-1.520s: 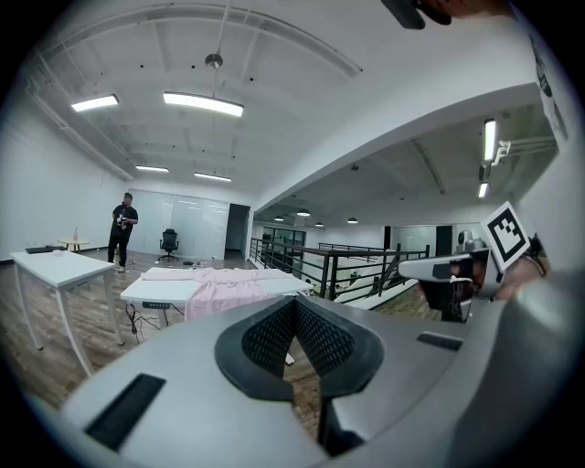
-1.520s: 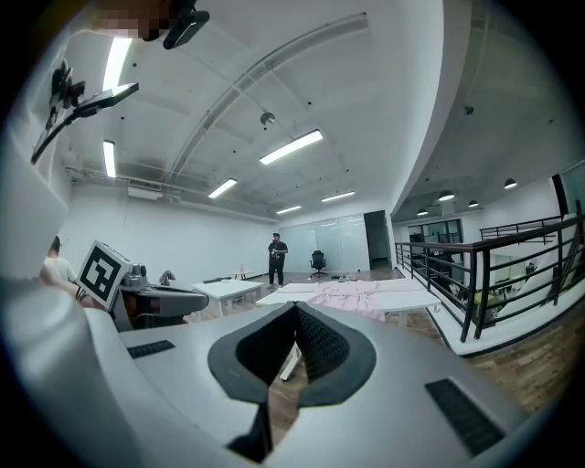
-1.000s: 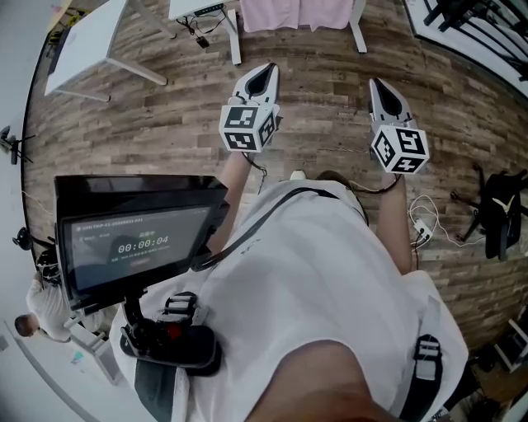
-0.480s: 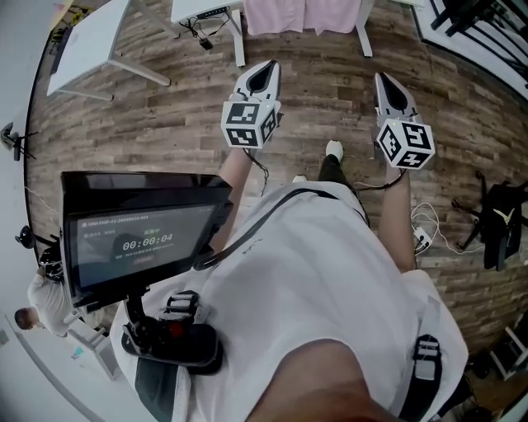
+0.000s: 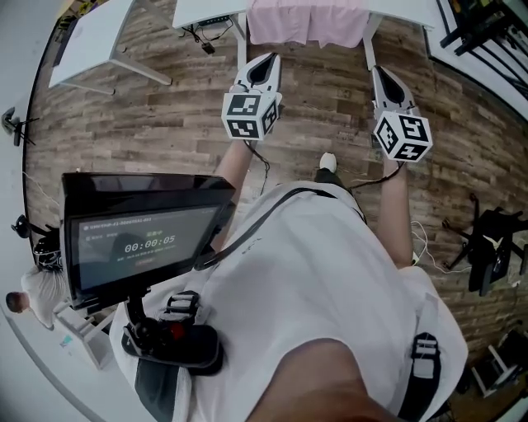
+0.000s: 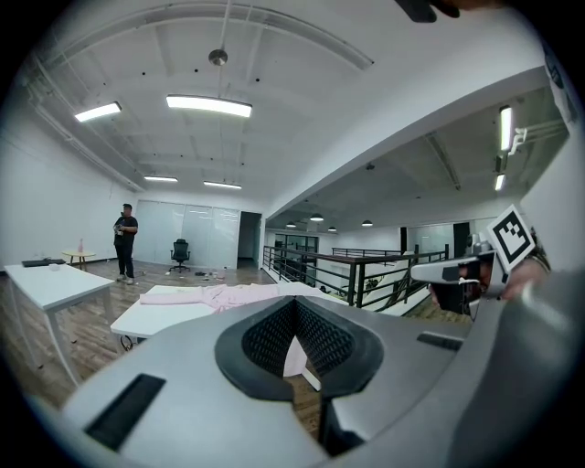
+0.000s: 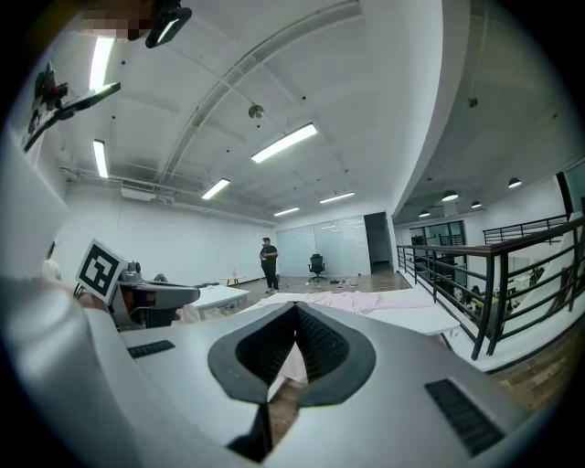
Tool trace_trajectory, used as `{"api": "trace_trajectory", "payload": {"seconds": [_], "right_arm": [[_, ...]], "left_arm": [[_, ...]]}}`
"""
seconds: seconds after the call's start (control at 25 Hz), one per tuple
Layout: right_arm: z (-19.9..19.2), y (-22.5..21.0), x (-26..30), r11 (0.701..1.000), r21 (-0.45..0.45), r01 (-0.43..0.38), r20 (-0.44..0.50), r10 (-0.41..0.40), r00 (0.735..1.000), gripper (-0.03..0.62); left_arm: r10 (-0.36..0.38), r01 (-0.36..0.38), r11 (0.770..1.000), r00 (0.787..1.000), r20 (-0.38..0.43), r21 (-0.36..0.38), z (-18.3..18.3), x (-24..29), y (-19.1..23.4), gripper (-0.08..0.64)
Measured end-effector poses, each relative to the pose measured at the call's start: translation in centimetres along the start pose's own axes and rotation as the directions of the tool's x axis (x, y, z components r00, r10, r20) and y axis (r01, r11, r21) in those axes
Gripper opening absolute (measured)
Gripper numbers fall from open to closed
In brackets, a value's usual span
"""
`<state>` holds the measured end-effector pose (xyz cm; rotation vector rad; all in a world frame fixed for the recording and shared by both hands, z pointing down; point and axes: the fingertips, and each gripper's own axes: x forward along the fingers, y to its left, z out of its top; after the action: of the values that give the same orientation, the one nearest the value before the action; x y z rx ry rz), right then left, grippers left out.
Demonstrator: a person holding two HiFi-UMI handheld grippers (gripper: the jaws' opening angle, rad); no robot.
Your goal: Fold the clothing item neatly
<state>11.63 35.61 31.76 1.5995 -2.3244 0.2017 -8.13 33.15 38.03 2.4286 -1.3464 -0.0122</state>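
A pink garment (image 5: 307, 21) lies spread on a white table (image 5: 202, 10) at the top of the head view, some way ahead of both grippers. My left gripper (image 5: 266, 61) and right gripper (image 5: 379, 71) are held side by side above the wooden floor, both shut with nothing between the fingers. The left gripper view has the garment (image 6: 219, 294) on the table (image 6: 151, 317) beyond its shut gripper (image 6: 294, 309). From the right gripper view, the garment (image 7: 366, 300) drapes over the table (image 7: 434, 320) past that shut gripper (image 7: 295, 315).
A second white table (image 5: 91, 41) stands at the far left. A monitor (image 5: 140, 239) hangs at my chest. A black stand (image 5: 487, 247) and cables (image 5: 429, 243) lie to the right. A person (image 6: 125, 242) stands far off, and a black railing (image 7: 498, 283) runs at the right.
Both grippers have moved forward across the floor toward the table. The table and pink garment have come further into the head view.
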Motion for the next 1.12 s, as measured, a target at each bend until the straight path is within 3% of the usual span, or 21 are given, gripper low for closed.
{"api": "trace_trajectory", "payload": {"seconds": [0.32,0.56,0.92,1.12], "right_arm": [[1.4,-3.8,3.8,0.999,-0.004,-0.047,0.013,0.047,0.999,0.005],[0.9,-10.5,7.2,0.997,0.012,-0.076,0.023,0.076,0.997,0.005],[3.6,-9.6,9.0,0.994,-0.039,-0.104,0.127,0.108,0.986,0.005],[3.6,-9.0,9.9,0.992,-0.039,-0.119,0.116,0.123,0.986,0.005]], "left_arm": [[0.062,-0.062,0.998,0.997,0.034,0.011,1.7,4.0,0.8,0.0],[0.123,-0.126,0.992,0.988,0.092,0.023,2.5,10.4,-0.4,0.0],[0.186,-0.209,0.975,0.955,0.232,0.074,6.1,9.9,0.9,0.0],[0.205,-0.23,0.97,0.948,0.242,0.077,6.4,9.6,1.3,0.0]]}}
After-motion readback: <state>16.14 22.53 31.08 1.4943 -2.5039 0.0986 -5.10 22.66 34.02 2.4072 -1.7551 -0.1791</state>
